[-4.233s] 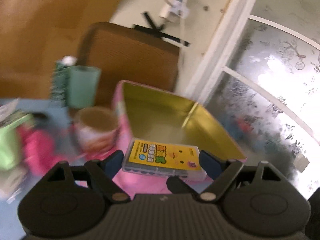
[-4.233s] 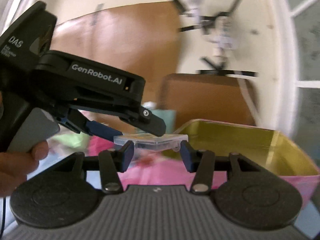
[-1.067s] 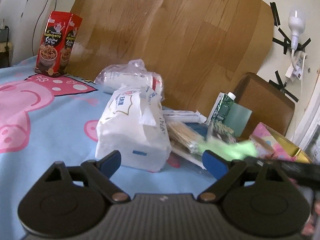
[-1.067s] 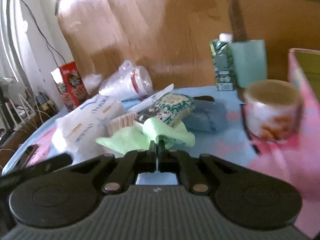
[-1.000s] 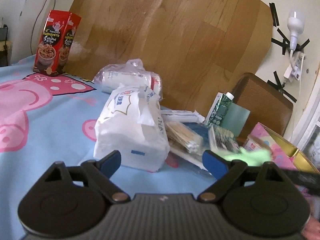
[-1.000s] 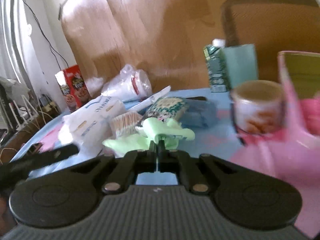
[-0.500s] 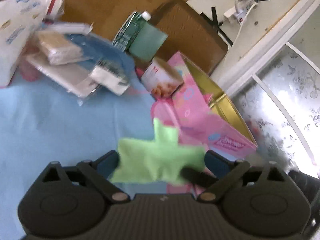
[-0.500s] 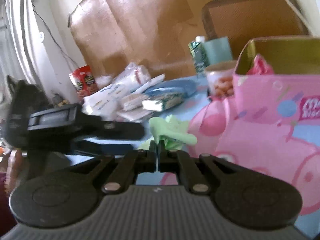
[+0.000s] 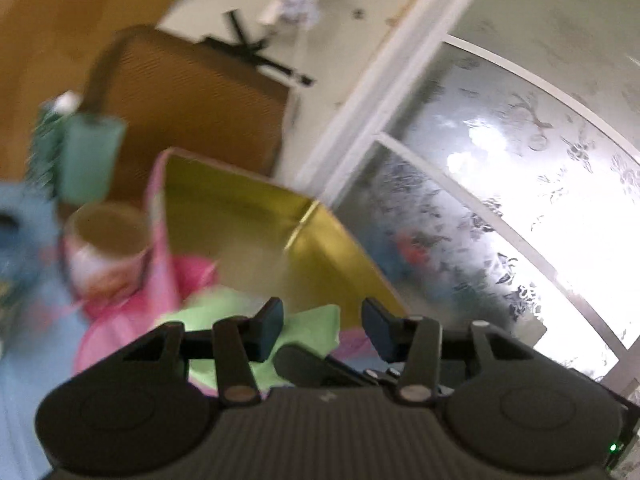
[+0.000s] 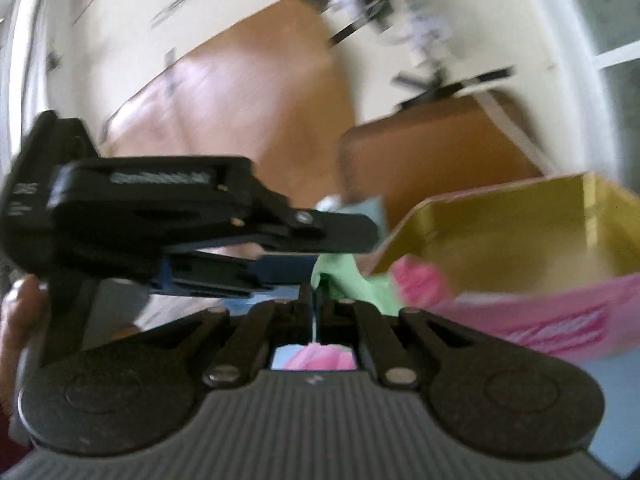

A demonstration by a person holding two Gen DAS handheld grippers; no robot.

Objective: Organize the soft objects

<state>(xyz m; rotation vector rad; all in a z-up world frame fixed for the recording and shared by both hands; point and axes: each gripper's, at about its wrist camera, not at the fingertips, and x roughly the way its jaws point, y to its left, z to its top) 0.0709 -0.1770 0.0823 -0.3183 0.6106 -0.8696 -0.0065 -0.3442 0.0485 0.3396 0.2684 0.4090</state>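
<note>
Left wrist: paper cup (image 9: 106, 246) just beside pink tin (image 9: 240, 216)

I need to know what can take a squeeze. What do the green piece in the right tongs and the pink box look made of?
Green cloth: soft, matte fabric, it seems; it bunches and drapes limply from the shut right tongs. Pink box: probably tin or foil-lined card; its flat walls are gold and shiny inside, printed pink outside. Blur leaves this open.
</note>
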